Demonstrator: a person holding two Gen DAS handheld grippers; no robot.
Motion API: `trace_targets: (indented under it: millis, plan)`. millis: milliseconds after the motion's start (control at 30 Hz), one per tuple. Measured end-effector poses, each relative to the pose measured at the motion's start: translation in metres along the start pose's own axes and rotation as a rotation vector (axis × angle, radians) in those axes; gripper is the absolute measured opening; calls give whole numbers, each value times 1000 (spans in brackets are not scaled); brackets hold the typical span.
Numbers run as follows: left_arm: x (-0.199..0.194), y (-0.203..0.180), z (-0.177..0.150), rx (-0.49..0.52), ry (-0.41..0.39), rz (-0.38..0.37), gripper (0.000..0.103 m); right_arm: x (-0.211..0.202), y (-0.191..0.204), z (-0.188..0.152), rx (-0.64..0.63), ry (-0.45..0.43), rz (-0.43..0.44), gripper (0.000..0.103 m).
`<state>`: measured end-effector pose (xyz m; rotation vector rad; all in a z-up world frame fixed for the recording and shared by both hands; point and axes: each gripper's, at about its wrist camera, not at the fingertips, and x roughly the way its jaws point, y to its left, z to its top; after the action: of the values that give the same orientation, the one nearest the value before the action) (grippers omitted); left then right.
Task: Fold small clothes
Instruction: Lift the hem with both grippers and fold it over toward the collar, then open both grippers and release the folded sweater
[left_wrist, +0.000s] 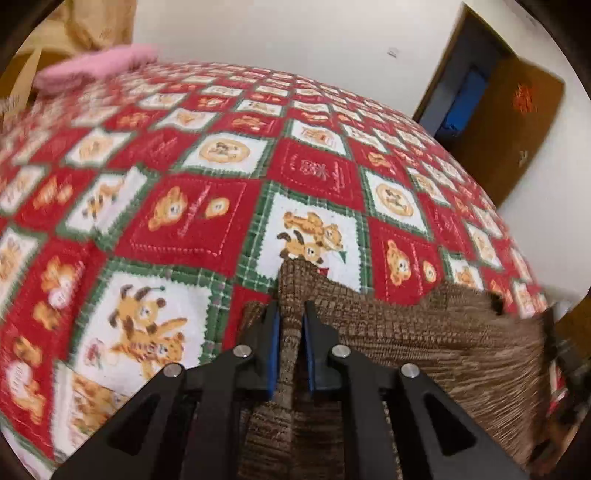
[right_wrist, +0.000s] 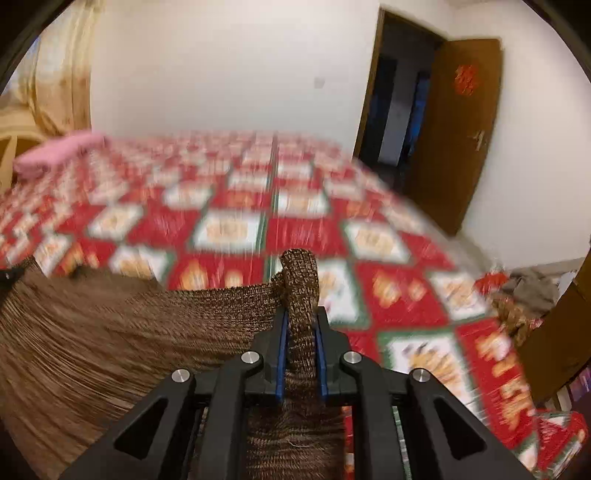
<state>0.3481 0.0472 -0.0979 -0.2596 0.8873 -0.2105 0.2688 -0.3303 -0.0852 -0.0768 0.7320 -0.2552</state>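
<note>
- Left gripper (left_wrist: 290, 314): jaws pinch a bunched edge of the brown knit garment (left_wrist: 424, 325), lower centre of frame.
- Right gripper (right_wrist: 300, 317): jaws clamp another bunched edge of the garment, which stretches toward lower left.
- Red patchwork bedspread (left_wrist: 192, 221) lies beneath.
- Pink cloth (left_wrist: 96, 68), upper left.

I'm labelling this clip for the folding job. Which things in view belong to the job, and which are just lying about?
In the job:
- brown knit garment
- left gripper, jaws pinching it
- right gripper, jaws pinching it
- patterned bedspread, the work surface

Lying about:
- pink cloth at the bed's far corner
- open wooden door
- curtain
</note>
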Motion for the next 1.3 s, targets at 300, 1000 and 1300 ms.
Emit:
trace_targets:
  millis: [300, 1000, 1300]
  plan:
    - [-9, -2, -3, 24, 19, 30, 29, 15, -26, 6, 115, 95, 148, 25]
    - [-97, -50, -144, 321, -34, 211, 89, -106, 17, -125, 64, 57, 135, 44]
    - [-105, -34, -153, 216, -9, 226, 101, -111, 19, -130, 51, 15, 105, 44]
